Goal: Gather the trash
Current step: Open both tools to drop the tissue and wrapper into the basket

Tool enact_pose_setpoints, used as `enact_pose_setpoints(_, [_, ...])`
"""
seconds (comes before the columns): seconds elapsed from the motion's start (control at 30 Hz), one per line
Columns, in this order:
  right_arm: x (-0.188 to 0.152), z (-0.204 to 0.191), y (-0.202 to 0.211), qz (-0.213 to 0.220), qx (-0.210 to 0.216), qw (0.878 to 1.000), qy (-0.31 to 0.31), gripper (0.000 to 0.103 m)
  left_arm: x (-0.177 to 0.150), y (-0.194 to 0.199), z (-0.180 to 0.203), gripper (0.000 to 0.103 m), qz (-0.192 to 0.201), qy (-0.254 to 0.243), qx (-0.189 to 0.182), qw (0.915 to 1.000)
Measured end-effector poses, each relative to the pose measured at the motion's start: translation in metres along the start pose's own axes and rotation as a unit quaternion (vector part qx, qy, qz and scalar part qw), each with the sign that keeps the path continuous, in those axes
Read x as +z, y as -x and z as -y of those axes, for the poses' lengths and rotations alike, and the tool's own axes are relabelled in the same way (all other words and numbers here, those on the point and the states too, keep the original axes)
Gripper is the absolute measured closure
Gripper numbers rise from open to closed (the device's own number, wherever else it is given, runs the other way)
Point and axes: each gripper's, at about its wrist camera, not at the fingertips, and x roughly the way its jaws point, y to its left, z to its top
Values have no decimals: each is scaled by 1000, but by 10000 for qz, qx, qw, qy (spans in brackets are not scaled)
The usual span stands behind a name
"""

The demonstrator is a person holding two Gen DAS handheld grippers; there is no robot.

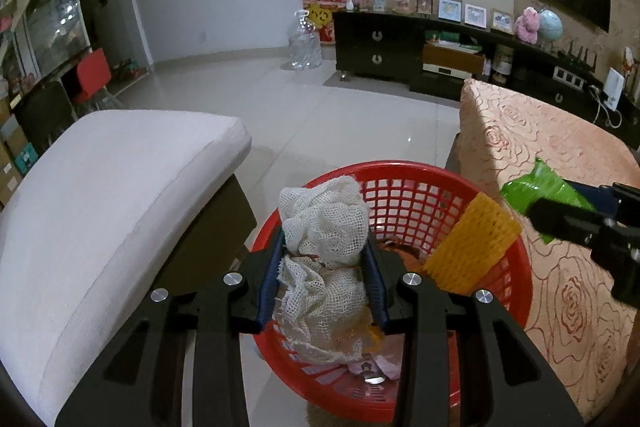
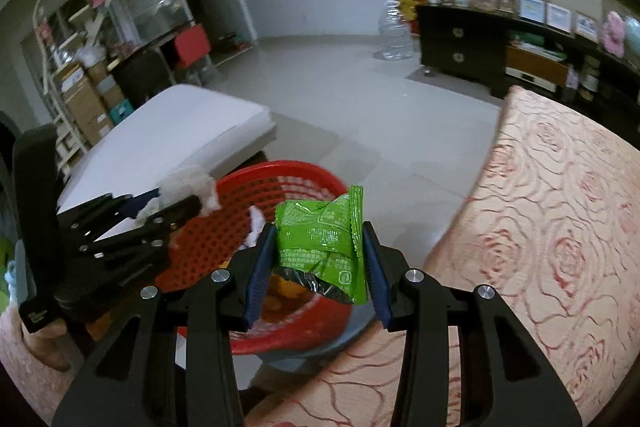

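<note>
A red plastic basket (image 1: 416, 183) stands on the floor between a white cushion and a rose-patterned seat. My left gripper (image 1: 326, 253) is shut on a crumpled white mesh net (image 1: 324, 219) and holds it over the basket's near side. A yellow foam net (image 1: 472, 247) leans inside the basket against its right wall. In the right wrist view my right gripper (image 2: 318, 245) is shut on a crumpled green snack wrapper (image 2: 320, 239), just right of the red basket (image 2: 280, 173). The same green wrapper (image 1: 536, 187) shows at the right of the left wrist view.
A white cushion (image 1: 120, 195) lies left of the basket and a rose-patterned seat (image 2: 560, 227) right of it. Light tiled floor (image 1: 320, 115) stretches beyond. A dark cabinet (image 1: 376, 43) with frames and toys lines the far wall, with a clear water jug (image 1: 306, 43) beside it.
</note>
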Motion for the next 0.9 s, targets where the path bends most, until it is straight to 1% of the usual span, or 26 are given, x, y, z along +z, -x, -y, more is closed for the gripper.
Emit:
enact_pose_setpoints(0.1, [0, -9, -7, -65, 86, 9999, 119, 59, -1, -3, -4, 64, -56, 53, -21, 10000])
enact_pose_setpoints(0.13, [0, -11, -10, -97, 145, 9998, 100, 54, -1, -3, -6, 61, -61, 78, -30, 9999])
enact_pose_setpoints(0.17, [0, -12, -11, -103, 213, 9997, 51, 49, -1, -3, -7, 55, -55, 106, -46, 9999])
enact_pose_setpoints(0.2, [-1, -11, -11, -84, 265, 9996, 1, 39, -2, -3, -9, 52, -33, 136, -61, 9999])
enact_pose_setpoints(0.23, [-1, -10, -11, -65, 300, 9995, -33, 33, -2, -2, -10, 45, -3, 155, -52, 9999])
enact_pose_setpoints(0.27, [0, -10, -11, -49, 331, 9994, -56, 31, -1, 0, -10, 40, 50, 167, -22, 9998])
enact_pose_setpoints(0.3, [0, -10, -11, -49, 344, 9994, -67, 29, -1, 0, -12, 39, 84, 170, -13, 9998])
enact_pose_setpoints(0.47, [-2, -5, -8, 1, 368, 9991, -190, 21, 3, 6, -15, 23, 215, 260, -80, 9994])
enact_pose_setpoints(0.57, [-4, 1, -3, 60, 363, 9988, -334, 18, 6, 11, -18, 18, 324, 360, -45, 9988])
enact_pose_setpoints(0.63, [-4, 4, 3, 136, 319, 9987, -362, 17, 6, 15, -20, 16, 383, 407, 11, 9984])
enact_pose_setpoints(0.73, [-6, 6, 14, 317, 115, 9990, -303, 14, 8, 21, -19, 14, 493, 433, 116, 9978])
enact_pose_setpoints(0.8, [-7, 2, 25, 515, -69, 9985, -196, 12, 8, 27, -19, 14, 582, 424, 142, 9973])
enact_pose_setpoints(0.9, [-10, -3, 34, 686, -303, 9972, -50, 9, 8, 36, -16, 13, 723, 403, 163, 9964])
